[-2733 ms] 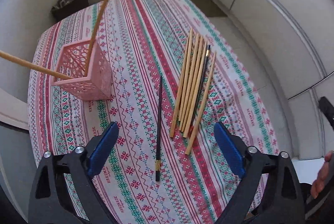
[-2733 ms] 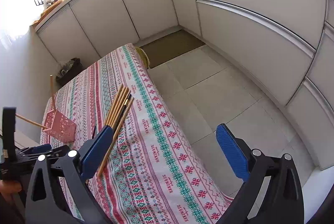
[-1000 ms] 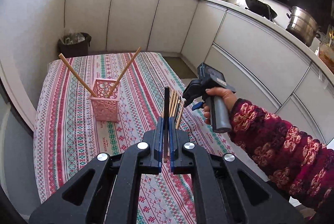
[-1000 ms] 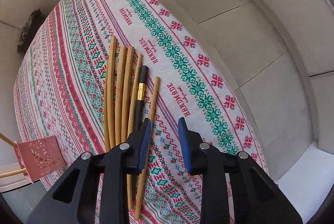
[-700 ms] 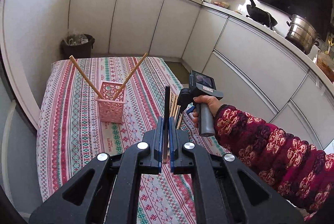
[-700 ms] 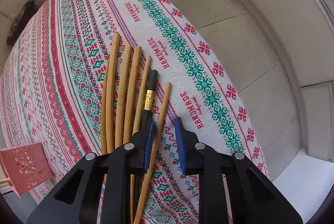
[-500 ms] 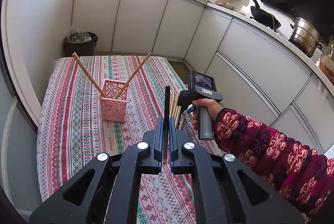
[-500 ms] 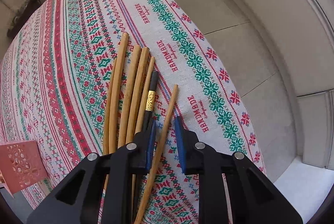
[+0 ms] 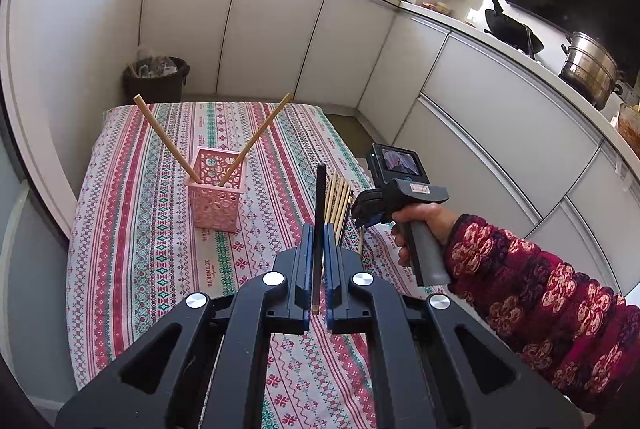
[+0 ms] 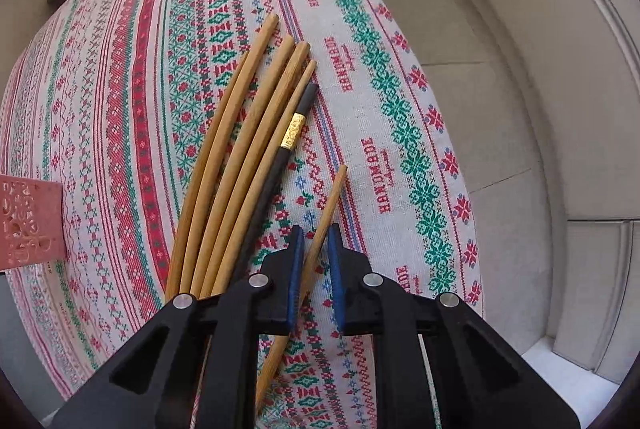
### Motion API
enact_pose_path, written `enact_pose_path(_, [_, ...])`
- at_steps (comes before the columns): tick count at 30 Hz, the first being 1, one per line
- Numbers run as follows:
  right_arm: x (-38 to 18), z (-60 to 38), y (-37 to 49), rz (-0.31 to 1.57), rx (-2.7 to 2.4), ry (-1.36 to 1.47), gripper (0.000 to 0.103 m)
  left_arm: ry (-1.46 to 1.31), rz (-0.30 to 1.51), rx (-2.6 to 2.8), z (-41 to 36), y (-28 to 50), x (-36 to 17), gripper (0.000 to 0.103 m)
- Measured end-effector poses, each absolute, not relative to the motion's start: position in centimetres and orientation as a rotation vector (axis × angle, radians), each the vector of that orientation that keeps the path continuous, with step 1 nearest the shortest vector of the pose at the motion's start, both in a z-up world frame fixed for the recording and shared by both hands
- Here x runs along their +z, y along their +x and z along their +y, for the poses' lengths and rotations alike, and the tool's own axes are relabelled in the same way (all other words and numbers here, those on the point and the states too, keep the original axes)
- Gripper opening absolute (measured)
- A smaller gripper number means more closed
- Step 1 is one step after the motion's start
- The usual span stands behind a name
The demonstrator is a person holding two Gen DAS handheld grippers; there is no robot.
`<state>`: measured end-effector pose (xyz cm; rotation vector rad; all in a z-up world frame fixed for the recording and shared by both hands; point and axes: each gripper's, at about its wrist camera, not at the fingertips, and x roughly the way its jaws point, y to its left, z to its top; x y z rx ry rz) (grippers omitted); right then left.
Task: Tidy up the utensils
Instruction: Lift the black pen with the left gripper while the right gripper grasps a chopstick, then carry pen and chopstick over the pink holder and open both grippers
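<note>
The near ends of the wooden chopsticks (image 10: pixel 224 165) and the black chopstick (image 10: pixel 276 165) vanish behind the right gripper (image 10: pixel 314 233), the pink basket (image 10: pixel 28 221) is cut off by the picture's left edge, and whether the closing pads press the lone chopstick (image 10: pixel 326 213) is unclear.

The left tool (image 9: pixel 318 229) clamps a black chopstick (image 9: pixel 320 197) above the bench (image 9: pixel 132 249); beyond stands a pink basket (image 9: pixel 214 195) holding two wooden chopsticks (image 9: pixel 164 137).

Bright daylight, window glare, fisheye-curved edges
</note>
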<state>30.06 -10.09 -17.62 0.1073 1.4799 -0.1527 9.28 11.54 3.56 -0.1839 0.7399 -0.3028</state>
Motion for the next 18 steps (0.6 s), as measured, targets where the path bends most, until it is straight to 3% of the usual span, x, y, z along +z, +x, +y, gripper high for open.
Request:
enact_pose_path(2, [-17.3, -9.2, 29.1, 1.400, -0.165, 0.104, 0.006, -0.196, 0.731, -0.299, 11.6, 9.5, 3.5, 0.004])
enact_pose_path(7, [-13.3, -6.8, 21.7, 1.089, -0.158, 0.025, 0.006, -0.165, 0.705, -0.233, 10.2, 10.2, 2.7, 0.004])
enact_pose_path(18, [-0.1, -7.9, 12.5, 0.721, -0.076, 0.014, 0.005, -0.133, 0.526, -0.123, 8.6, 9.2, 3.9, 0.004])
